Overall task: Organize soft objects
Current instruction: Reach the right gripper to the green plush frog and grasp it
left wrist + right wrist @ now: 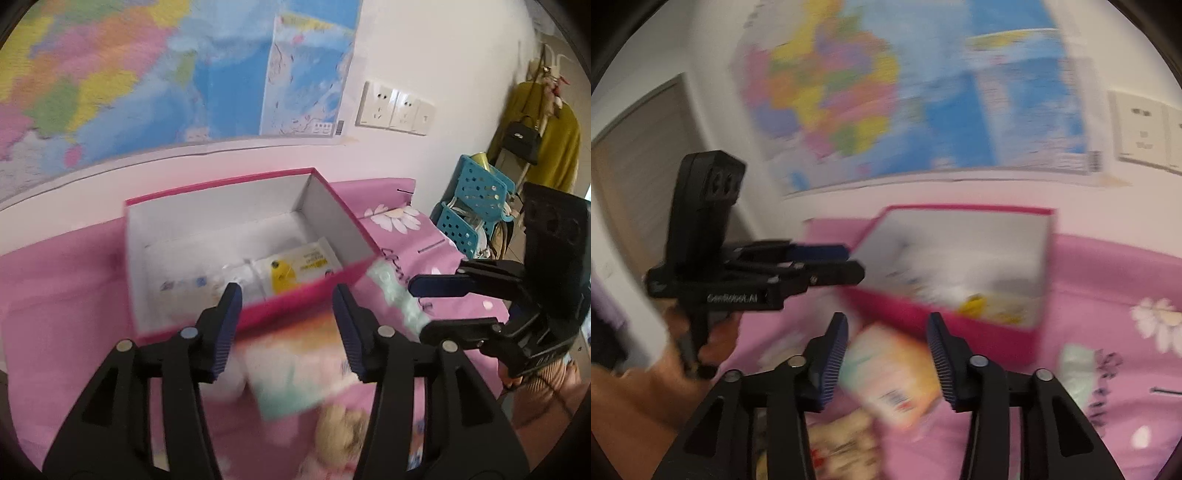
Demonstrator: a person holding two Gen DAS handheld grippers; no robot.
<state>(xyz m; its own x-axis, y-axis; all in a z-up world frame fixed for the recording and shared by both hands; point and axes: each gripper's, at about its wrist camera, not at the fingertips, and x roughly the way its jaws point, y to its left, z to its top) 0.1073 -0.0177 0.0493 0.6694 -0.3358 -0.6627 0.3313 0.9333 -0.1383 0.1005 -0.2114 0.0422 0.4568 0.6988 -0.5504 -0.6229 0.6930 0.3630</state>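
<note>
An open pink box (258,314) with a white inside sits on the pink bedspread; it also shows in the right wrist view (945,325). A yellow-and-white wipes pack (295,267) and a white pack (192,284) lie inside. My left gripper (286,332) is open above a soft pastel tissue pack (295,373) lying in front of the box. My right gripper (886,354) is open over the same pack (890,373). A mint pack (397,299) lies right of the box. A tan plush toy (343,432) lies near the front.
A pink floral bedspread (55,295) covers the surface. A map hangs on the wall (147,74) behind. Wall sockets (395,109), blue plastic baskets (476,199) and a coat rack with a yellow garment (546,140) stand to the right.
</note>
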